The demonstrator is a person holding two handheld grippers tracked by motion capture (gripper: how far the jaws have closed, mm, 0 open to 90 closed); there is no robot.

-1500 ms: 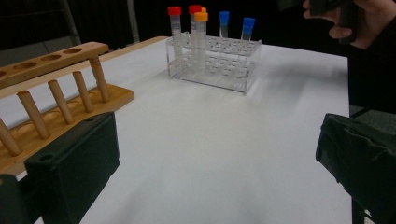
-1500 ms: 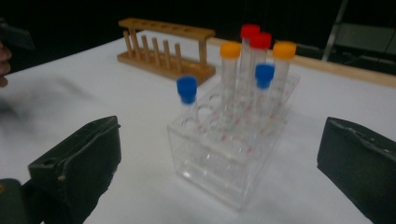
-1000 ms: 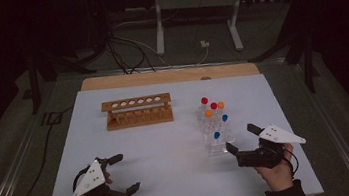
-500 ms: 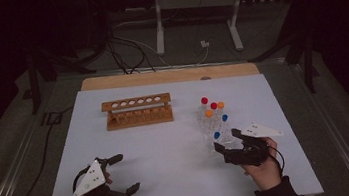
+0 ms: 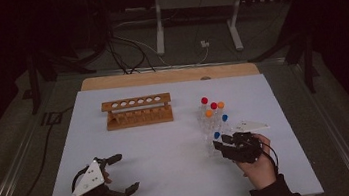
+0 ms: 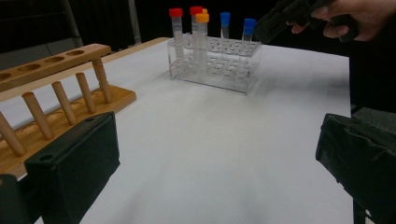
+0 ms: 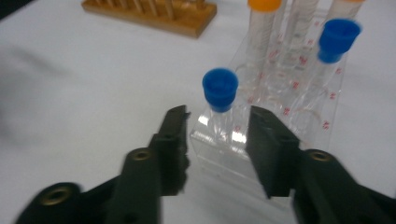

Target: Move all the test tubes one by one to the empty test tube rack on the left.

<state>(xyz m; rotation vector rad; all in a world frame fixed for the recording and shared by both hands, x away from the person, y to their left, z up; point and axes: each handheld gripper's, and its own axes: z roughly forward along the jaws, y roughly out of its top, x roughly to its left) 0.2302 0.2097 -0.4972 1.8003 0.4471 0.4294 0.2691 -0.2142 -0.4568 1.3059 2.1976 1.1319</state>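
Note:
A clear plastic rack [image 5: 204,118] [image 6: 210,65] holds several capped tubes: red, orange and blue. My right gripper [image 5: 220,141] [image 7: 217,123] is at the rack's near corner. Its jaws have just been closing and now stand on either side of the nearest blue-capped tube [image 7: 219,88] [image 5: 216,135], with a small gap at each pad. An empty wooden tube rack [image 5: 138,111] [image 6: 51,93] stands left of the clear one. My left gripper [image 5: 127,172] [image 6: 217,140] rests open at the front left with nothing between its pads.
The white sheet [image 5: 168,149] covers the table, with a wooden strip [image 5: 170,76] along its far edge. Cables and a metal stand [image 5: 197,14] lie on the dark floor beyond. Bare sheet lies between the two grippers.
My right gripper has moved left up to the clear rack, and its jaws have narrowed around the nearest blue-capped tube. The left gripper has stayed put.

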